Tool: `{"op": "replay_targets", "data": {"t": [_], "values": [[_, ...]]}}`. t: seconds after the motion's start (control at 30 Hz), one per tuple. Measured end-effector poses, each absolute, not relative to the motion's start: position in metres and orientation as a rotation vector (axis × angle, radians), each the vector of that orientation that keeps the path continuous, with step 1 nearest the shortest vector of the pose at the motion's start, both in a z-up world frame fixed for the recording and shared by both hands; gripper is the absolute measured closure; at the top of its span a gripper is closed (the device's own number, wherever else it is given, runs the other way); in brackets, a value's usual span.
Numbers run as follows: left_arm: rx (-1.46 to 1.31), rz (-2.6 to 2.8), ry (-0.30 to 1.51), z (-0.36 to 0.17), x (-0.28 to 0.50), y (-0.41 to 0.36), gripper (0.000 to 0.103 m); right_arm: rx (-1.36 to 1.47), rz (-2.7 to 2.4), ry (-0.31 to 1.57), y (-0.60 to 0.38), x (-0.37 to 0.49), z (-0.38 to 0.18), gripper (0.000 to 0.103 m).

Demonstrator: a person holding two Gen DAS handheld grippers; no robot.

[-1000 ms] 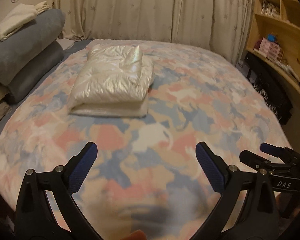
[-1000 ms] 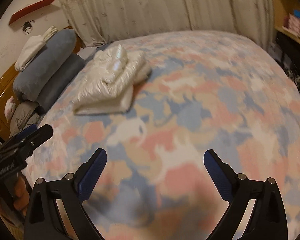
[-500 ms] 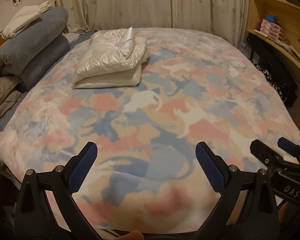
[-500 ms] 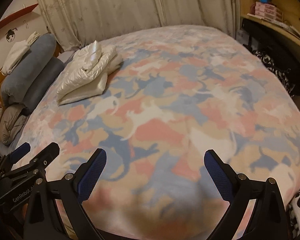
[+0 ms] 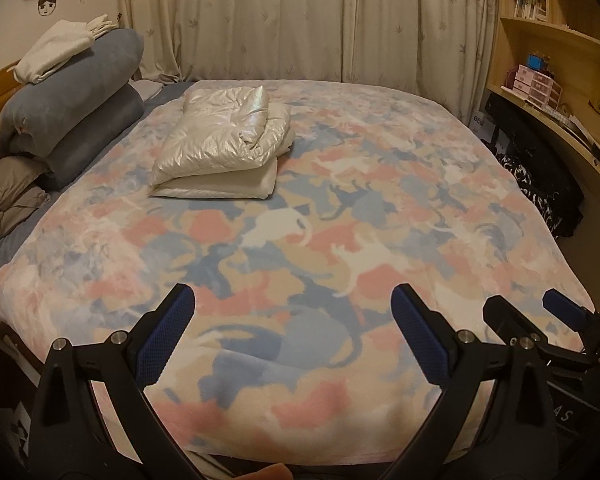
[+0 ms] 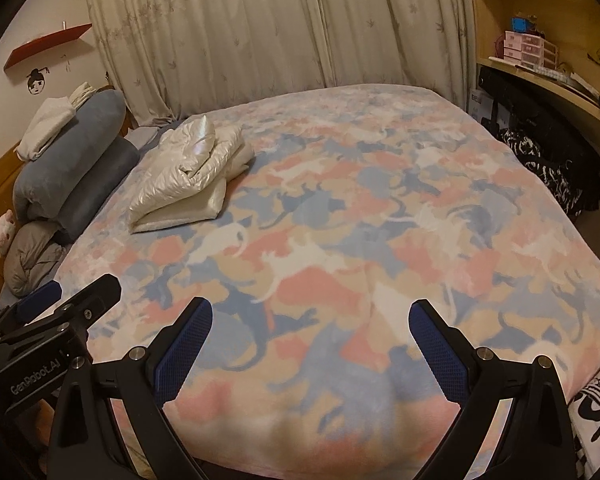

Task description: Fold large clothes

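Note:
A shiny white puffer jacket (image 5: 224, 148) lies folded into a thick stack on the far left part of the bed; it also shows in the right wrist view (image 6: 188, 172). My left gripper (image 5: 292, 332) is open and empty above the bed's near edge, far from the jacket. My right gripper (image 6: 310, 340) is open and empty, also at the near edge. The right gripper shows in the left wrist view (image 5: 540, 320), and the left gripper shows in the right wrist view (image 6: 72, 300).
The bed carries a pastel cat-print blanket (image 5: 340, 240). Rolled blue bedding (image 5: 60, 112) with a white folded cloth (image 5: 56, 48) sits by the headboard at left. Curtains (image 5: 300, 20) hang behind. A wooden shelf desk (image 5: 560, 92) and dark bags (image 5: 540, 188) stand at right.
Both grippers have pulled back and up from the bed toward its near edge. The folded jacket lies farther away. Both grippers stay open.

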State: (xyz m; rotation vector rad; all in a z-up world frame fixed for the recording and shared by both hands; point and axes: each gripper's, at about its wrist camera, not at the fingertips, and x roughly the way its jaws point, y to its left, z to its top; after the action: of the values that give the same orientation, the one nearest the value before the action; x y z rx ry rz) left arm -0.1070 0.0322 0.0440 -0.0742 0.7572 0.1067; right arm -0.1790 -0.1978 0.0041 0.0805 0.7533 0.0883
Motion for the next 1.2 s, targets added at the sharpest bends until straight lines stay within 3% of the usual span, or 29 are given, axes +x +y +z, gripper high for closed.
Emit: {"op": "replay_targets", "data": {"t": [1.2], "values": [[-0.075,0.109,0.766,0.0475,-0.1121,0.0332,0.005,0.078,0.092,0.751,-0.192,-0.1826,0.0083,0.003]]}}
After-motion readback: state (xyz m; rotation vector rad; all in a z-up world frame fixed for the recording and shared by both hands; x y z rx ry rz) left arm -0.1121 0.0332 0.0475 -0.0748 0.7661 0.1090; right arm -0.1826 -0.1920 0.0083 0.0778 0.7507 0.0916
